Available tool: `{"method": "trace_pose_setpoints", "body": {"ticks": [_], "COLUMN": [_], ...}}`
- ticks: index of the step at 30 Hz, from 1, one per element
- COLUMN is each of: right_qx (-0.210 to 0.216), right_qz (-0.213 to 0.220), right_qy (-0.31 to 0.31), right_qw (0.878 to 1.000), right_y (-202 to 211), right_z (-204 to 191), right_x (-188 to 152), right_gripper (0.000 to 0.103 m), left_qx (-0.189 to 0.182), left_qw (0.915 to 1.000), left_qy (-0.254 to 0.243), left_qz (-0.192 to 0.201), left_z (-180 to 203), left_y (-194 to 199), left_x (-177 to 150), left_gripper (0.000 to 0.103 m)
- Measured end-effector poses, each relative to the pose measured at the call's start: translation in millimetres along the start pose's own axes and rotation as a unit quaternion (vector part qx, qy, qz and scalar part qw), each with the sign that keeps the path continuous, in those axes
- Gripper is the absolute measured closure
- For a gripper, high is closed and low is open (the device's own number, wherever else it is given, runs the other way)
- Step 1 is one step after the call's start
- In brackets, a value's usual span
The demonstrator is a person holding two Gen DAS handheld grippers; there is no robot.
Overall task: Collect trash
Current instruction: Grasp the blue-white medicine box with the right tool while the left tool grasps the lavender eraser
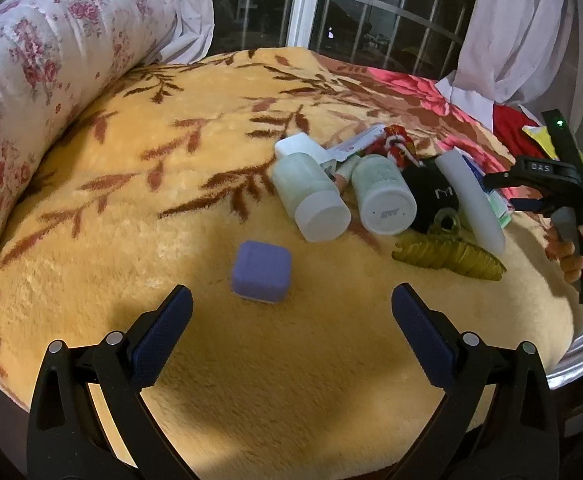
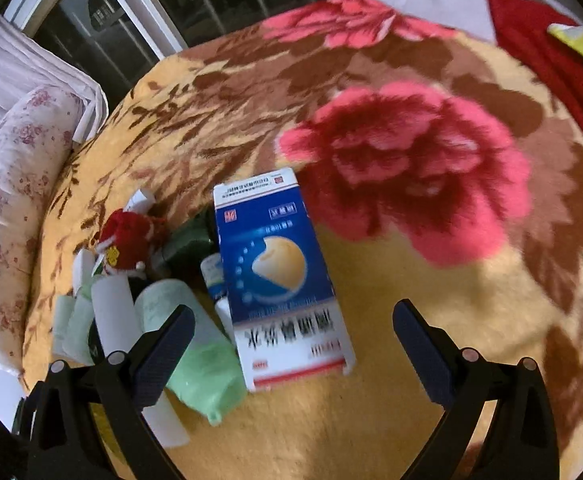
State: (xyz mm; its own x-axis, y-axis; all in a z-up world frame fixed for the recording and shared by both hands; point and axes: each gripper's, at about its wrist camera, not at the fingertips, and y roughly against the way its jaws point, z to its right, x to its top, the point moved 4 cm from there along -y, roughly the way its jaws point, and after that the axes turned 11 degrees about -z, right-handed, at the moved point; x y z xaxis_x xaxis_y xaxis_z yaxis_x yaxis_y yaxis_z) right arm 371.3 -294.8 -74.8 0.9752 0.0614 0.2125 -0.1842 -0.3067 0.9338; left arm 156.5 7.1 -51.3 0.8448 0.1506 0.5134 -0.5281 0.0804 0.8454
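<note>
My left hand-held gripper (image 1: 291,300) hangs wide, the purple case (image 1: 261,271) just ahead between its fingers; my right hand-held gripper (image 2: 293,320), also wide, straddles the blue carton (image 2: 281,280). I judge the plush blanket (image 1: 171,200) may snag a closing finger.

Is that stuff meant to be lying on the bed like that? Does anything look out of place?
Yes. A heap of clutter lies on the blanket: two pale bottles tipped on their sides, a blue-and-white box lying flat, and a crumpled green bag. A small purple case sits apart from the heap. Nothing looks spilled.
</note>
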Motion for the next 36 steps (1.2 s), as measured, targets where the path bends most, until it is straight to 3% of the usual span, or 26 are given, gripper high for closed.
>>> {"method": "trace_pose_setpoints", "body": {"ticks": [5,8,10,11,13,17,19,20,21,26,29,32,34,36], "right_qx": [-0.040,-0.030,-0.034,-0.045,-0.081,-0.124,-0.127,-0.129,-0.130,-0.052,-0.016,-0.013,-0.003,0.005], "right_qz": [-0.024,-0.031,-0.029,-0.028,-0.034,-0.013,-0.005,0.001,0.018,0.102,0.113,0.123,0.129,0.136], "right_qy": [0.021,0.019,0.017,0.018,0.030,0.054,0.052,0.052,0.051,0.017,0.021,0.037,0.043,0.039], "right_qw": [0.999,0.999,0.999,0.998,0.996,0.991,0.990,0.990,0.990,0.993,0.993,0.992,0.991,0.990], "right_y": [-16.4,-22.0,-22.9,-23.8,-31.2,-41.2,-39.2,-35.6,-24.8,33.1,47.7,53.4,52.4,55.1], "right_z": [-0.8,2.6,3.0,2.8,1.5,-4.6,-4.1,-4.9,-6.6,-3.2,-7.7,-13.2,-19.0,-19.1], "right_x": [11.2,13.6,17.6,20.3,24.5,26.9,25.5,23.3,19.2,-8.1,-38.6,-67.6,-86.4,-107.1], "right_gripper": [0.013,0.013,0.019,0.028,0.034,0.035,0.043,0.053,0.053,0.053,0.053,0.053,0.053,0.053], "left_qx": [0.000,-0.002,-0.006,-0.007,-0.003,-0.004,-0.010,-0.015,-0.021,-0.018,-0.015,-0.019,0.005,0.052], "left_qw": [1.0000,1.0000,0.9999,0.9999,0.9999,1.0000,0.9999,0.9998,0.9997,0.9998,0.9998,0.9996,0.9999,0.9985], "left_qy": [0.001,0.002,0.004,0.004,0.002,-0.004,-0.001,0.002,0.005,0.008,0.013,0.021,0.015,-0.013], "left_qz": [-0.003,-0.005,-0.007,-0.008,-0.010,-0.008,-0.007,-0.009,-0.011,-0.009,-0.010,-0.008,0.000,0.003], "left_z": [-2.1,-3.4,-4.1,-4.0,-2.9,-0.9,-2.6,-4.1,-6.2,-14.7,-16.3,-13.3,-9.3,-5.1], "left_y": [-3.4,-5.3,-7.6,-8.5,-10.3,-10.0,-10.0,-9.8,-9.1,-1.0,1.5,3.8,2.3,-8.7], "left_x": [2.1,2.4,2.5,2.1,1.6,2.0,2.0,1.4,0.5,-2.7,-3.8,-0.4,4.3,8.9], "left_gripper": [0.006,0.006,0.006,0.006,0.006,0.006,0.006,0.006,0.006,0.006,0.006,0.006,0.006,0.006]}}
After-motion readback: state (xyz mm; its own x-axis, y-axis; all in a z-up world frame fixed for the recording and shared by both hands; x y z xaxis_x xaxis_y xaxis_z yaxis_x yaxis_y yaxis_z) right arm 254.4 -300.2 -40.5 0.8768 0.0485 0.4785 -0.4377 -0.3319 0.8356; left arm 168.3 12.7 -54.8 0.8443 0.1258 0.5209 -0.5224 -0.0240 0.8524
